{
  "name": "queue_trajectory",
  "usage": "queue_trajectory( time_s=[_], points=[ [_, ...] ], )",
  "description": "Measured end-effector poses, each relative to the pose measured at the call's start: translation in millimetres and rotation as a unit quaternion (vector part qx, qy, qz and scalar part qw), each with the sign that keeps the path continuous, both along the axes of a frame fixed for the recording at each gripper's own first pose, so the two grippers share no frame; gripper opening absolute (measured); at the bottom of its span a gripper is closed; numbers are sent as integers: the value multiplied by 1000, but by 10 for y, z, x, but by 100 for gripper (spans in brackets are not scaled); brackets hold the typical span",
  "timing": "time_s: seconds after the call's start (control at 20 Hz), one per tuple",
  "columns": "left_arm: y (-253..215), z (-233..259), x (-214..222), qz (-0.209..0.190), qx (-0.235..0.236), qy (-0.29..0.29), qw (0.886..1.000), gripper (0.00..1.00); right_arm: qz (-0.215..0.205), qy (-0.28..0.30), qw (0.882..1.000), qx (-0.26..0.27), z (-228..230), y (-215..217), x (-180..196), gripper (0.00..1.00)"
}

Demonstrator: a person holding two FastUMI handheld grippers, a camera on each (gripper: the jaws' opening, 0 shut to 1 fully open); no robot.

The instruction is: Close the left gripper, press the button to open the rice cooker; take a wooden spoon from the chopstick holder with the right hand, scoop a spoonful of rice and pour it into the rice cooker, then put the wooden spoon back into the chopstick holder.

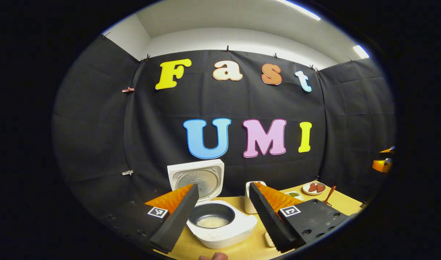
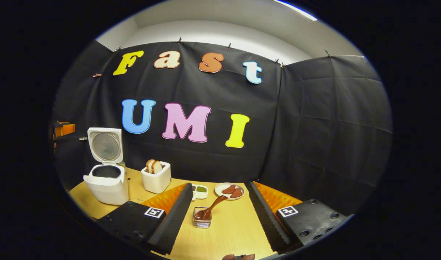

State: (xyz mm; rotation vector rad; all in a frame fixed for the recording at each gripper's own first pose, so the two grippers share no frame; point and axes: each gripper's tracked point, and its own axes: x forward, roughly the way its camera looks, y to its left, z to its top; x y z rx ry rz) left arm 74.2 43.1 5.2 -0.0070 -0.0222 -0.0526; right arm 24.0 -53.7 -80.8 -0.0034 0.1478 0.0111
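Cooker (image 1: 220,224) sits on the yellow surface (image 1: 249,249) with its lid (image 1: 197,178) standing upright; inner pot holds a pale layer of rice (image 1: 212,221). Left tool (image 1: 224,196) hangs in front of and above the cooker, fingers wide apart, nothing between them.

From the right gripper view, the cooker (image 2: 106,184) is at far left. A toaster (image 2: 156,178) with two bread slices stands just to its right. Holder (image 2: 202,218), a small clear container, sits well to the right of the cooker and nearer the camera; the spoon (image 2: 210,208) rests in it, handle leaning up and right. Beyond the holder: a small dish (image 2: 199,190) and a plate (image 2: 229,190) with reddish pieces. Right tool (image 2: 220,202) is spread open, empty, framing the holder, not touching it.
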Motion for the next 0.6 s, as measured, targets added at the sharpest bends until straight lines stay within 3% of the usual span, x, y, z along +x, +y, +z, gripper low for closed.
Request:
queue_trajectory(
  time_s=[0.35,0.6],
  points=[
    [-134,-27,-411,22,-8,11,1000,96,46,46,998,27,-634,68,429,98],
    [-200,64,-658,57,0,5,998,96,61,78,992,77,-1089,54,753,98]
  ],
)
